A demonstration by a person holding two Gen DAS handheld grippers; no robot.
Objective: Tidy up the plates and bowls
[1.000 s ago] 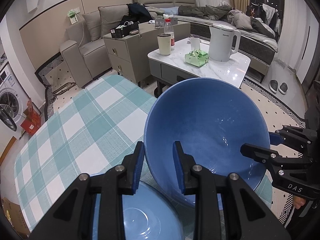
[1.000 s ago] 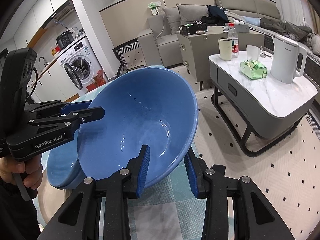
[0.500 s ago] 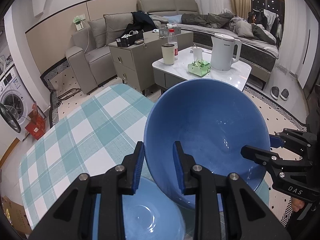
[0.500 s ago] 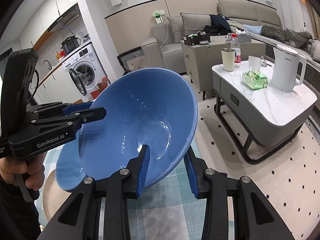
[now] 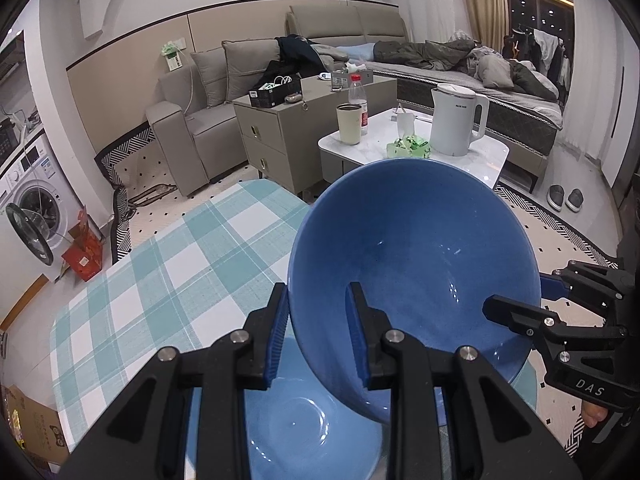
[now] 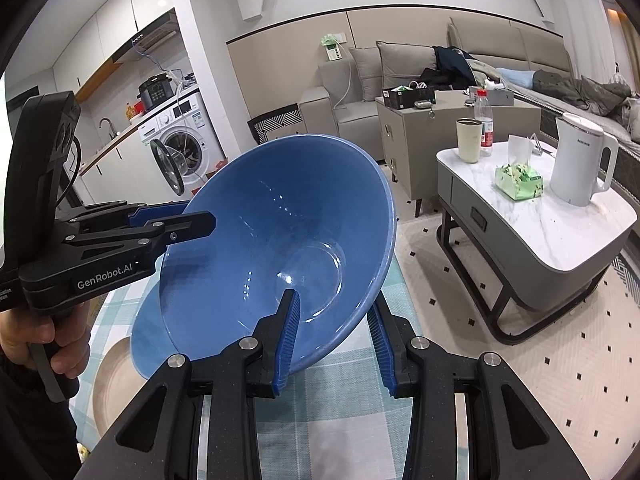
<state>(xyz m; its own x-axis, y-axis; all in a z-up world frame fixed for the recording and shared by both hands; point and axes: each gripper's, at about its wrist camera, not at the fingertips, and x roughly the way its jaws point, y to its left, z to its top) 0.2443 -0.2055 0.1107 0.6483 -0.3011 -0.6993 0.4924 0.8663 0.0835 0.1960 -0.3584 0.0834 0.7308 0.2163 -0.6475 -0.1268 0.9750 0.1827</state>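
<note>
Left wrist view: the left gripper (image 5: 318, 332) has its fingers (image 5: 277, 332) clamped on the near rim of the big bowl (image 5: 412, 264), one finger outside the wall and one inside. The right gripper (image 5: 532, 300) pinches the opposite rim the same way. Between them the bowl hangs tilted in the air, above the blue plate (image 5: 304, 428) lying on the checked desk (image 5: 160, 264). Compared with a second ago, the bowl sits higher: more of the plate shows beneath it, and more of the desk and the room come into view.

Right wrist view: the right gripper (image 6: 334, 344) grips the bowl (image 6: 276, 256) rim, and the left gripper (image 6: 176, 220) holds the far side. Below lie the plate (image 6: 146, 340) and, just beside it, a beige plate (image 6: 106, 388). Both grips look unchanged
</note>
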